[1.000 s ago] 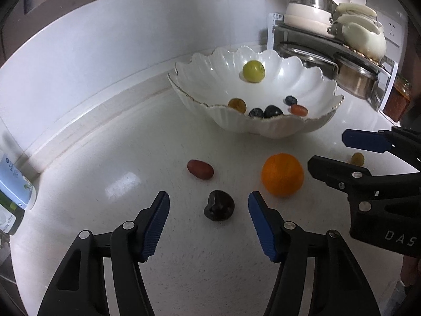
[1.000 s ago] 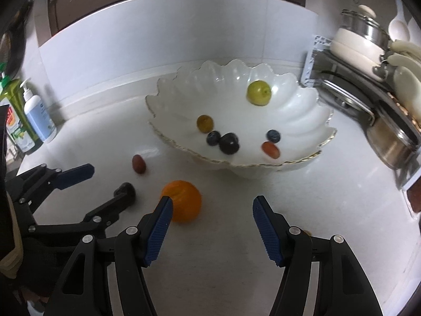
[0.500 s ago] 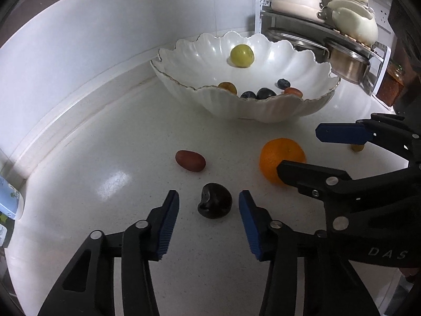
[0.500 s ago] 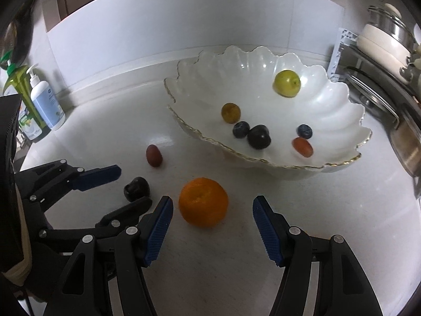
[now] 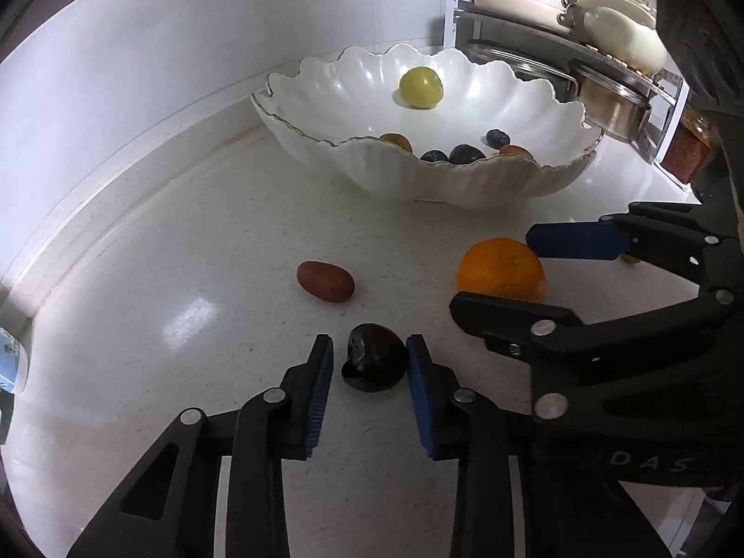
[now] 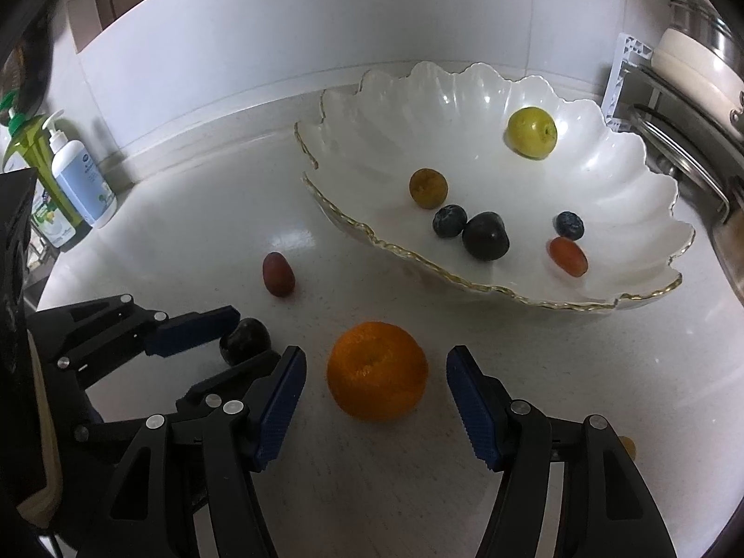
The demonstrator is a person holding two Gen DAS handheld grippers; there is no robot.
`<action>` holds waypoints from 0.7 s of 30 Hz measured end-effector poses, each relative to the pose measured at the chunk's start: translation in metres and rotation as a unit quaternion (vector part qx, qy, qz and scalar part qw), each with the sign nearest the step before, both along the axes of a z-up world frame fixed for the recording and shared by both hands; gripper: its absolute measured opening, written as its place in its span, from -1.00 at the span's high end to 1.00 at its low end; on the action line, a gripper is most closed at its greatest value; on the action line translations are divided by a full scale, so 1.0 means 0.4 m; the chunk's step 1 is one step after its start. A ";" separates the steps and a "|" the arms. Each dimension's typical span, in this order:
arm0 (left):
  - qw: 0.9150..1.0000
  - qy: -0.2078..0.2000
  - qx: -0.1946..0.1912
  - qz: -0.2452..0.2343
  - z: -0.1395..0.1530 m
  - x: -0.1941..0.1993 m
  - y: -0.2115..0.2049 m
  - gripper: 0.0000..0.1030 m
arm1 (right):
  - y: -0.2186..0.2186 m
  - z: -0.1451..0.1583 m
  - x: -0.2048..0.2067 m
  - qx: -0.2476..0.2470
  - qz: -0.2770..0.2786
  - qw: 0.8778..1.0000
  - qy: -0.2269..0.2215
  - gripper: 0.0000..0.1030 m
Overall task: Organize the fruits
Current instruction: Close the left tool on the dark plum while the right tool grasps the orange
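A dark plum [image 5: 374, 367] lies on the white counter between the blue pads of my left gripper [image 5: 369, 343]. Its jaws are closing and the pads meet the plum's sides. In the right wrist view the same plum [image 6: 246, 339] shows pinched at the left. An orange [image 6: 376, 369] sits on the counter between the tips of my right gripper [image 6: 376, 358], which stands open with a gap on each side. A reddish oblong fruit [image 5: 325, 281] lies loose beyond the plum. The scalloped white bowl [image 6: 465, 279] holds several fruits, among them a yellow-green one [image 6: 531, 131].
A rack of pots and lids [image 5: 558, 37] and a jar [image 5: 688, 149] stand right of the bowl. Soap bottles [image 6: 79, 186] stand at the far left by the wall. A small yellowish fruit [image 6: 627, 446] lies behind the right gripper's right finger.
The left jaws have narrowed from wide apart to the plum's sides. The right gripper has come lower and nearer, so the orange now sits between its tips.
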State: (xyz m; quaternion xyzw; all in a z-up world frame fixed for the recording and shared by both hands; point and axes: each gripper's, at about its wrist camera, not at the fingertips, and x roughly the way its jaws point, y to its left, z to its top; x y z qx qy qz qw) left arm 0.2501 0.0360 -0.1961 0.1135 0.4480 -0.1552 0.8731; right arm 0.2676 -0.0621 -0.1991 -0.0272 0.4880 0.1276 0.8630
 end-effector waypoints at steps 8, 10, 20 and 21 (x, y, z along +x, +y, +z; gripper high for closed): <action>1.000 0.002 -0.005 -0.001 -0.001 0.003 -0.002 0.46 | -0.006 -0.018 0.012 0.005 -0.006 1.000 0.008 -0.01; 1.000 0.002 -0.006 -0.002 -0.001 0.002 -0.002 0.47 | -0.007 -0.021 0.013 0.010 -0.005 1.000 0.007 0.06; 1.000 0.002 -0.008 0.005 0.008 0.007 0.006 0.47 | -0.009 -0.017 0.005 0.017 -0.005 1.000 -0.002 0.13; 1.000 0.001 -0.008 0.006 0.010 0.006 0.005 0.47 | -0.010 -0.015 0.005 0.018 -0.005 1.000 -0.003 0.13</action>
